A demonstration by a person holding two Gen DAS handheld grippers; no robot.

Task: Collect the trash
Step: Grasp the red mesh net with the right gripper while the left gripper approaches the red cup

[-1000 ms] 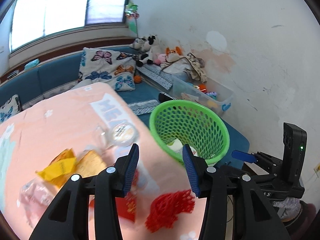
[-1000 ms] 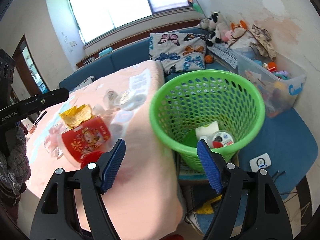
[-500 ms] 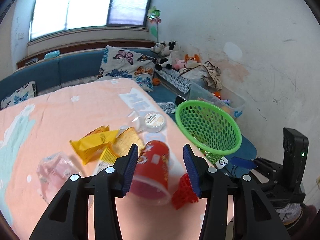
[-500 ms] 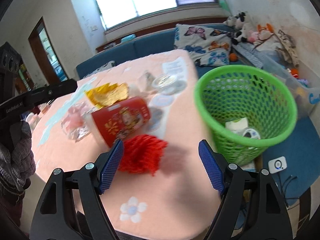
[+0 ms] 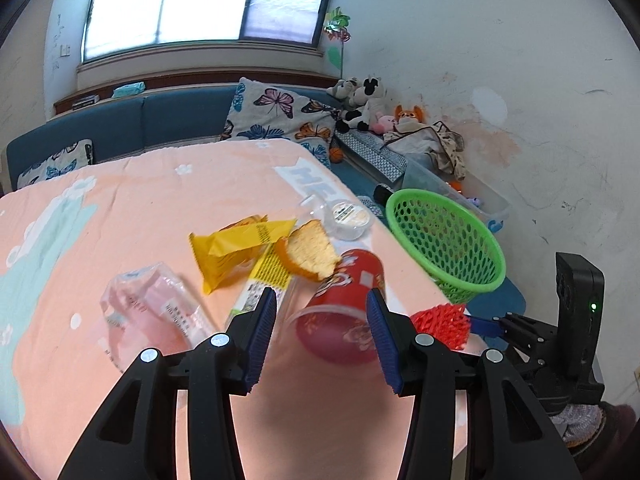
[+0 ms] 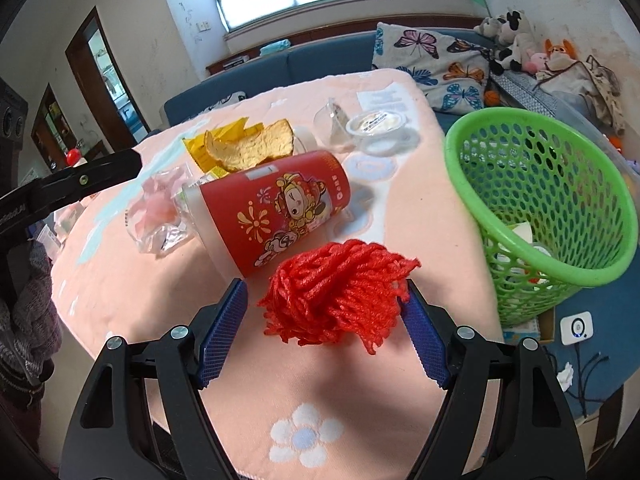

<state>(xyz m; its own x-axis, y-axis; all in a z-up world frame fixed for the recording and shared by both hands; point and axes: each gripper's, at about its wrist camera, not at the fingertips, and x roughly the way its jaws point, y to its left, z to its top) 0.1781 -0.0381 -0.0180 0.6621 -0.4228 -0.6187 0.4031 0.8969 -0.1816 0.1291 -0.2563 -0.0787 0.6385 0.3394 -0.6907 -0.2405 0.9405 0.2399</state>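
Left wrist view first: the left gripper (image 5: 322, 332) has its jaws spread wide with nothing between the pads, and the mouth end of the red paper cup (image 5: 342, 312) sits right in the gap, lying on its side on the peach tablecloth (image 5: 160, 200). Just behind the cup is a pile of stuff: a yellow snack wrapper (image 5: 236, 246), a piece of bread or cake (image 5: 312, 250) leaning over the cup's far end, and a yellow-and-white printed packet (image 5: 266, 280) under that. Off to the left lies a crumpled clear plastic bag (image 5: 152, 312) with pink inside. Farther back near the table edge there's a small lidded plastic tub (image 5: 348, 218). The green mesh basket (image 5: 444, 240) sits past the table edge, on the right. The red net-like bundle (image 5: 442, 324) is right beside the cup, with a blue finger of the right gripper (image 5: 486, 324) touching it.

Right wrist view: the right gripper (image 6: 324, 320) is wide open around the red bundle (image 6: 340, 296), which looks more like a wad of red yarn here. The right pad seems to touch it, the left pad is clear of it, so not clamped. The cup (image 6: 276, 216) lies just behind the bundle, bread (image 6: 250, 150) and the clear bag (image 6: 160, 216) beyond. The basket (image 6: 540, 200) is off to the right with some white trash already in the bottom. The tub (image 6: 378, 124) is near the far edge.
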